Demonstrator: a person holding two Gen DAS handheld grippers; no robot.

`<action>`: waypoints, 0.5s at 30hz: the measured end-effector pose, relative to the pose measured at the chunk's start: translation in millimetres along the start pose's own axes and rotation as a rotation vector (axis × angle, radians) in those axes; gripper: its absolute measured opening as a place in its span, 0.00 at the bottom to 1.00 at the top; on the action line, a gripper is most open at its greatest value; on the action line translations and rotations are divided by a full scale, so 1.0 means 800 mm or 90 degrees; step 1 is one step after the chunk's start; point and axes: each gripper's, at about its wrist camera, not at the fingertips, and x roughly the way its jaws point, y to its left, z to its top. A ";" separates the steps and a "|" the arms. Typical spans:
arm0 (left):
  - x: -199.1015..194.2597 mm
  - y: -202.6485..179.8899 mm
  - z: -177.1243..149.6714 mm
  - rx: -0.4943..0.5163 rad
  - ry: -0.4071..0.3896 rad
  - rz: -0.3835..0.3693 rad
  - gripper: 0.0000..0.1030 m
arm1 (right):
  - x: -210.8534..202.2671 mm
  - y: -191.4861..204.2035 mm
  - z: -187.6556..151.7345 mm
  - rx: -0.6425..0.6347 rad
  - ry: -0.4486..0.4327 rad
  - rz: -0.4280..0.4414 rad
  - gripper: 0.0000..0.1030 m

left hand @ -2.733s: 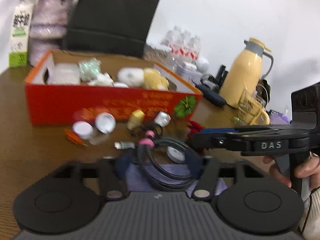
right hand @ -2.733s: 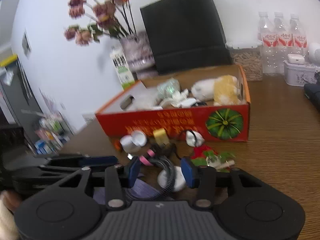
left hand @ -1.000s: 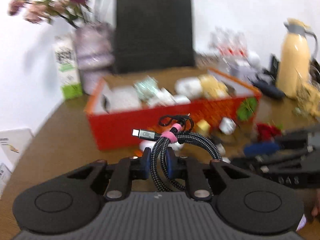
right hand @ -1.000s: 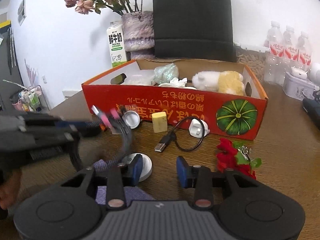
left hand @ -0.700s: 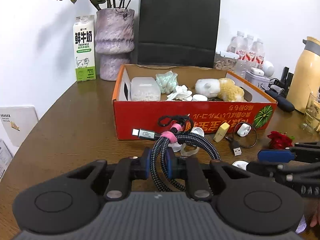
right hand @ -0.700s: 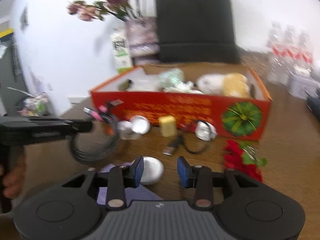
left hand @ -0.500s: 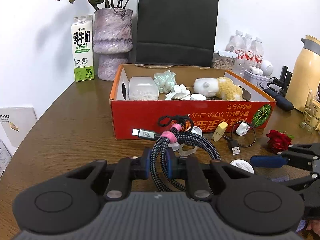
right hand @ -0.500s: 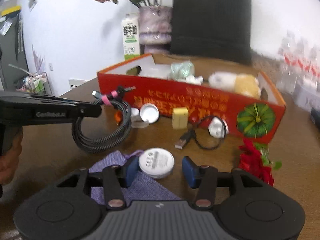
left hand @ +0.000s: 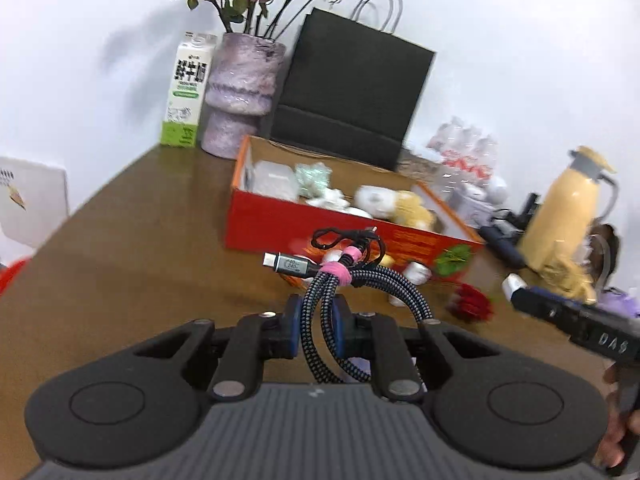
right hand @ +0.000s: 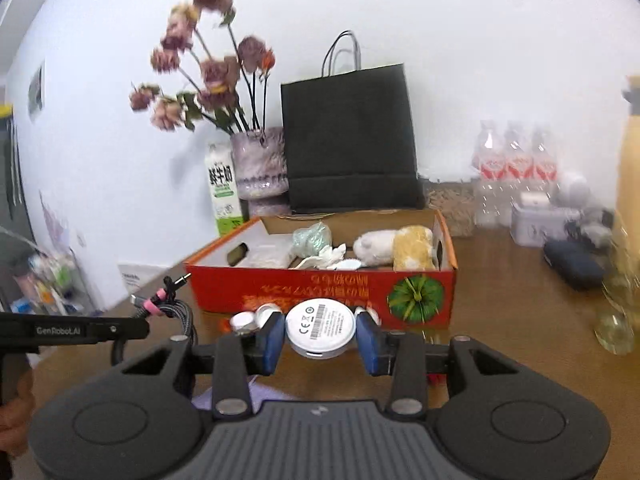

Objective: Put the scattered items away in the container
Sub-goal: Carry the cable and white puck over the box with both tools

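Left tool [left hand: 316,334] clenches the cable [left hand: 352,280]; right tool [right hand: 320,338], jaws just closing, grips the white puck [right hand: 320,330]. Best carry both over the red box [right hand: 420,292] before letting go.

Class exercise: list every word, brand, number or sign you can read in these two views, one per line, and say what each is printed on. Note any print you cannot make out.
"GenRobot.AI": side of the left claw.
"DAS": side of the right claw.
"CE" mark and a barcode: white round puck.
"40" and "240": plug of the braided cable.
Chinese characters: milk carton; small print unreadable.
Upside-down orange characters: red box; too blurred.
Bottle labels: blurred.
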 end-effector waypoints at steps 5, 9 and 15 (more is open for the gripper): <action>-0.040 -0.024 -0.026 0.003 0.031 -0.069 0.16 | -0.056 -0.008 -0.028 0.055 0.020 0.007 0.37; -0.051 -0.047 -0.044 0.022 0.062 -0.095 0.16 | -0.078 -0.006 -0.052 0.045 0.046 0.039 0.37; -0.028 -0.059 0.000 0.068 0.040 -0.128 0.16 | -0.073 -0.012 -0.054 0.047 0.068 0.029 0.37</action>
